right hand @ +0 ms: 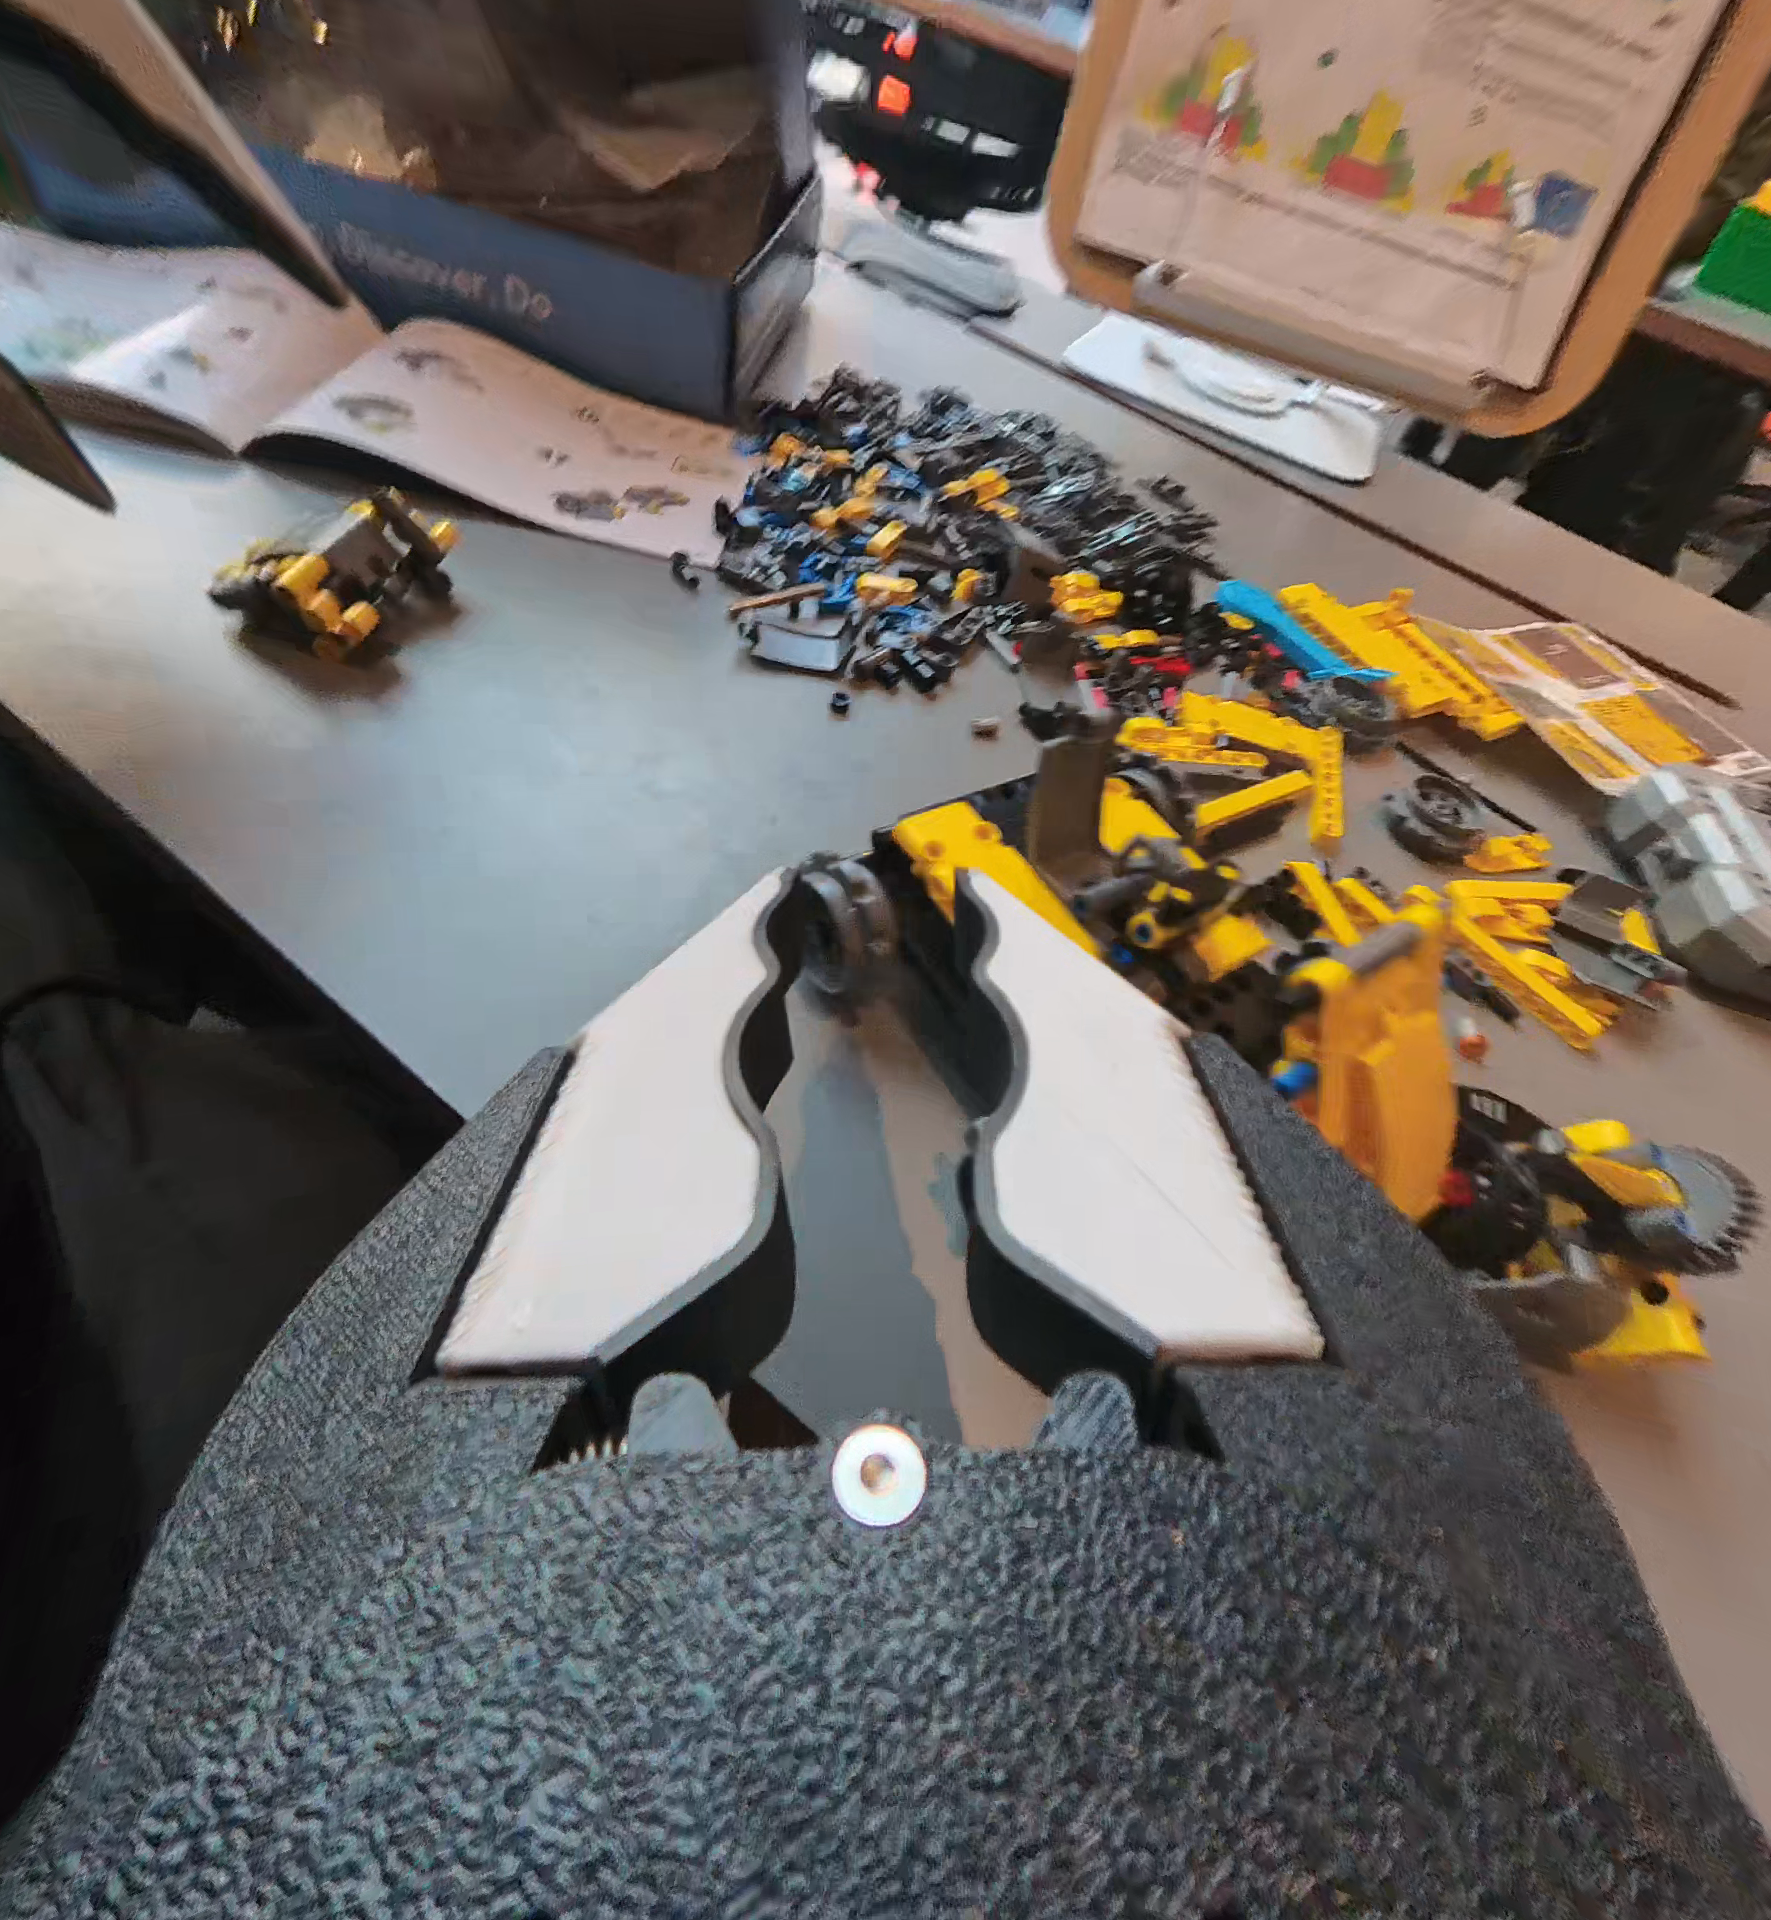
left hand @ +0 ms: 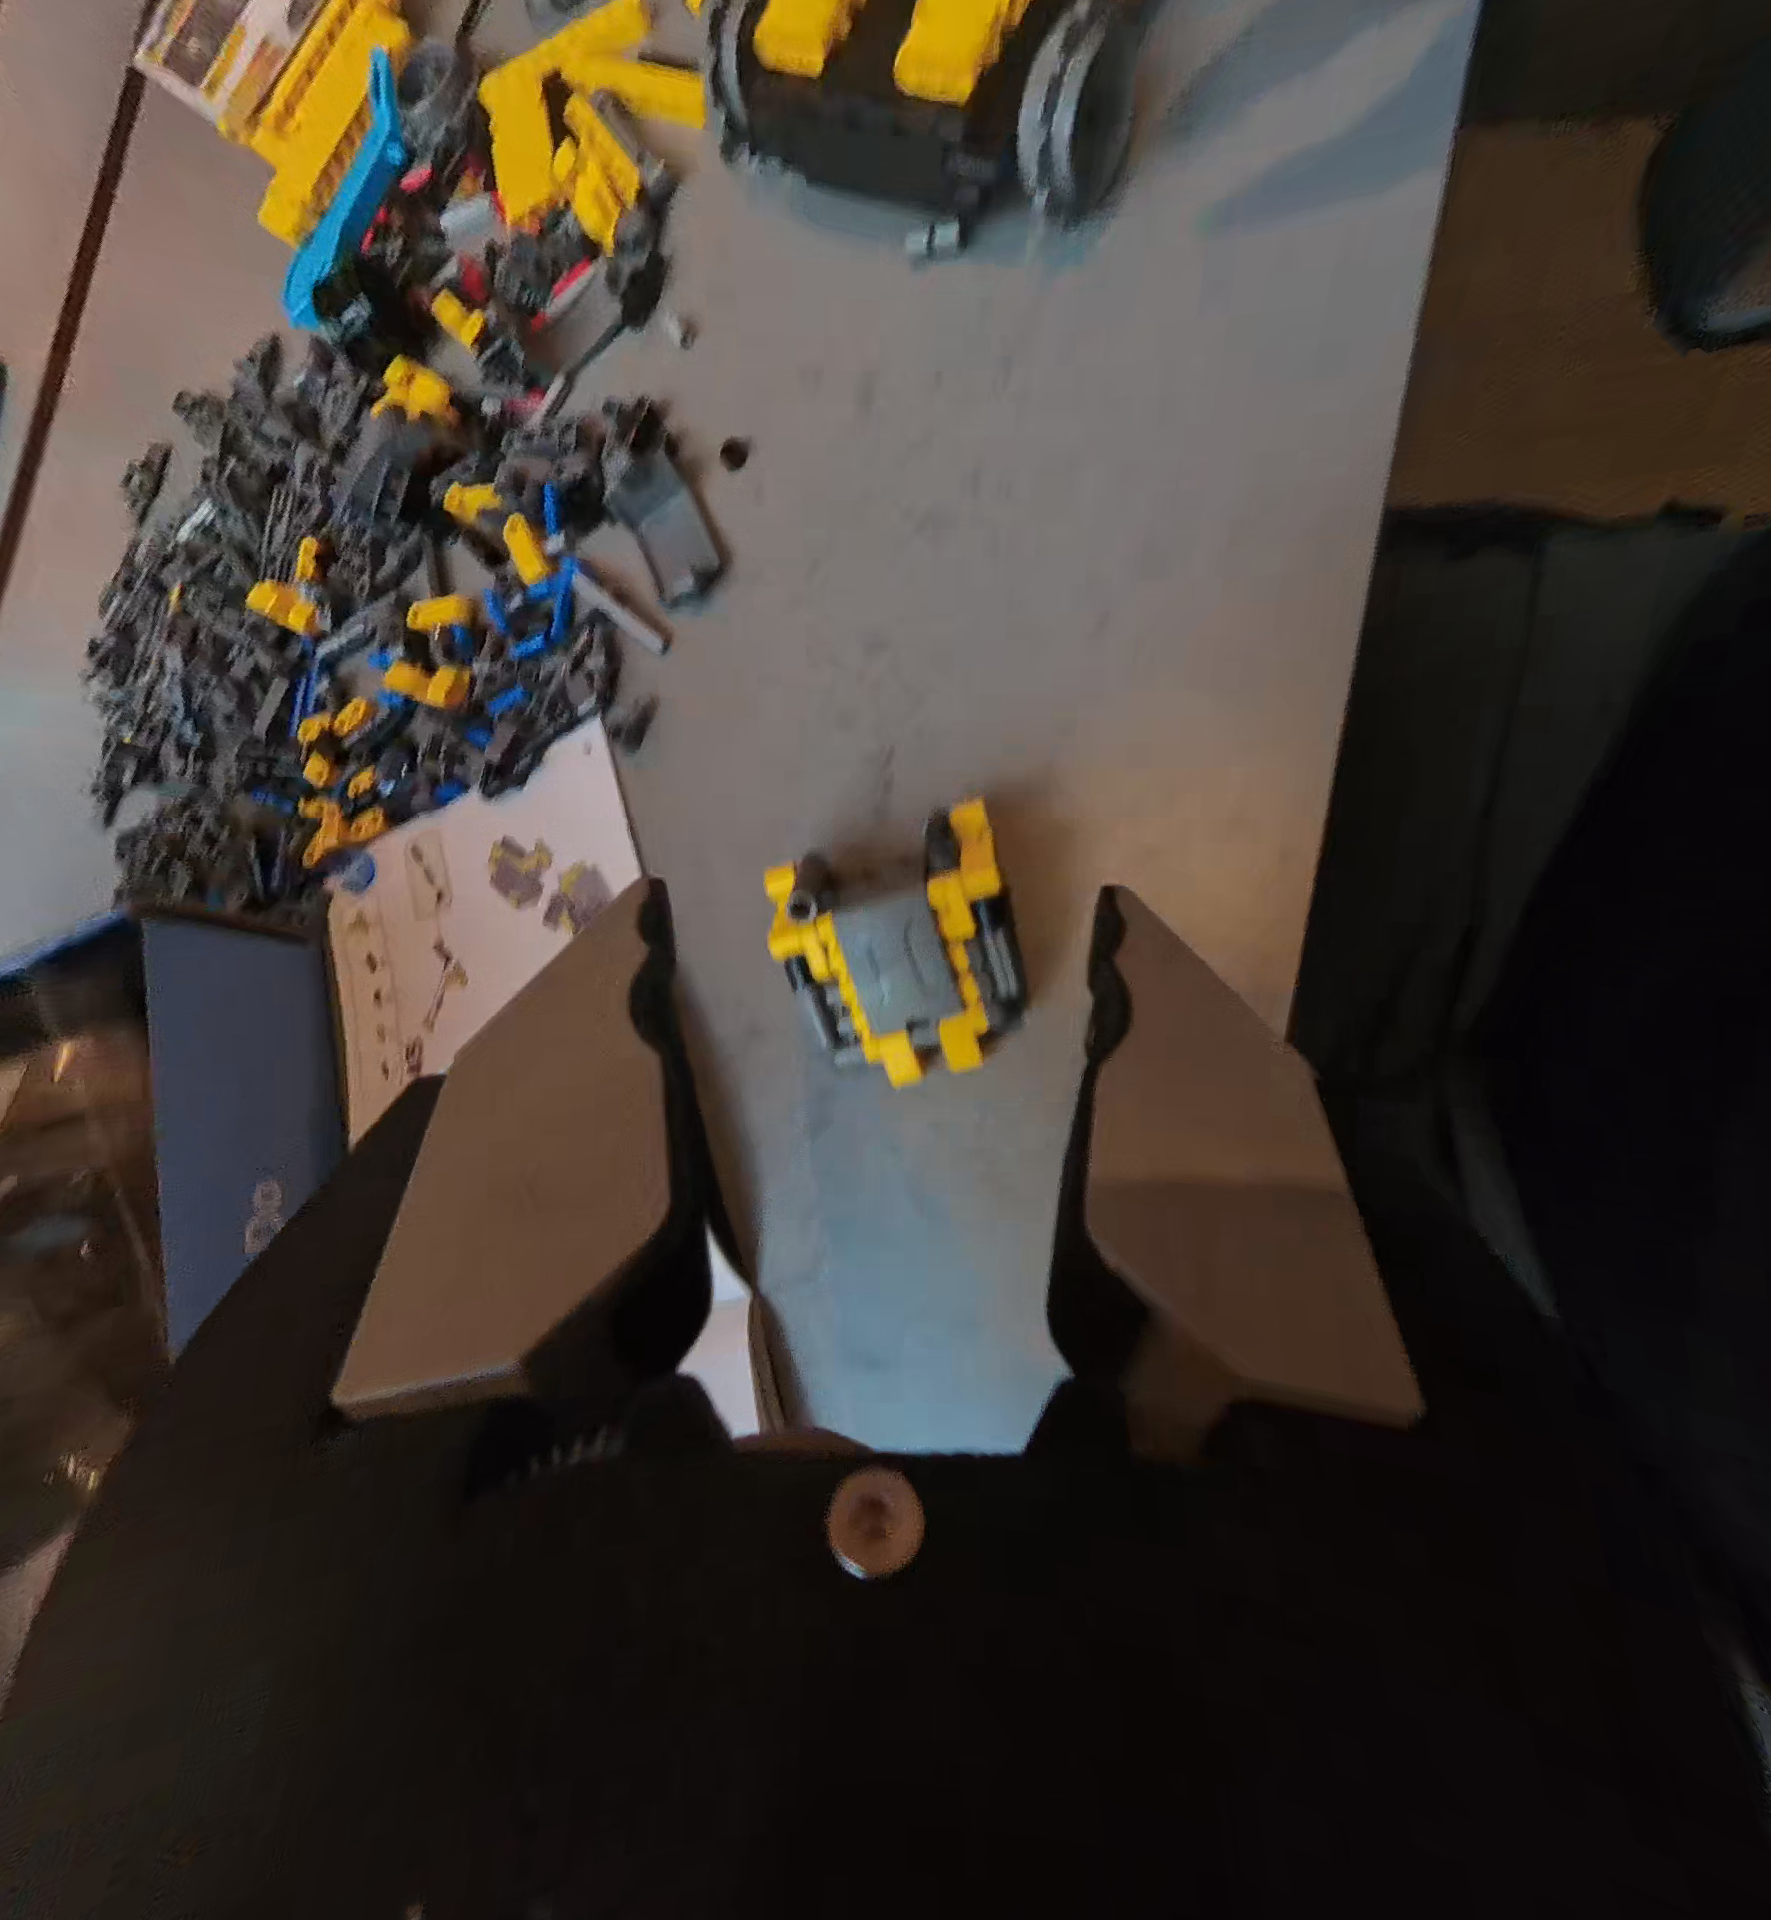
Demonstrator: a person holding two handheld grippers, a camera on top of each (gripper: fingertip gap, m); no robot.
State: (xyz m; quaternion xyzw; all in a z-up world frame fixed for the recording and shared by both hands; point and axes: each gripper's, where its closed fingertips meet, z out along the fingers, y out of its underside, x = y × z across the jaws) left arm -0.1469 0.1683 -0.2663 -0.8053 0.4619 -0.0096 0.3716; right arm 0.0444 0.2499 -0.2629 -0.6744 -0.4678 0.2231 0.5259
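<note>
My left gripper (left hand: 886,914) is open and hovers over a grey table (left hand: 1068,571). A small yellow, grey and black brick assembly (left hand: 896,940) lies on the table between its fingertips, untouched. That assembly also shows in the right wrist view (right hand: 341,577), below the left gripper's dark fingers (right hand: 19,416). My right gripper (right hand: 873,885) is part open, its tips on either side of a small black wheel (right hand: 845,935) at the end of a large yellow and black brick vehicle (right hand: 1380,1039). I cannot tell if the pads touch the wheel.
A pile of loose black, blue and yellow parts (left hand: 341,644) lies beside an open instruction booklet (left hand: 486,935) and a dark blue box (left hand: 237,1122). Yellow beams, a grey block (right hand: 1722,883) and a sticker sheet (right hand: 1608,707) lie far right. A picture board (right hand: 1380,177) stands behind. My hands' fingertips stand some 20 cm from each other.
</note>
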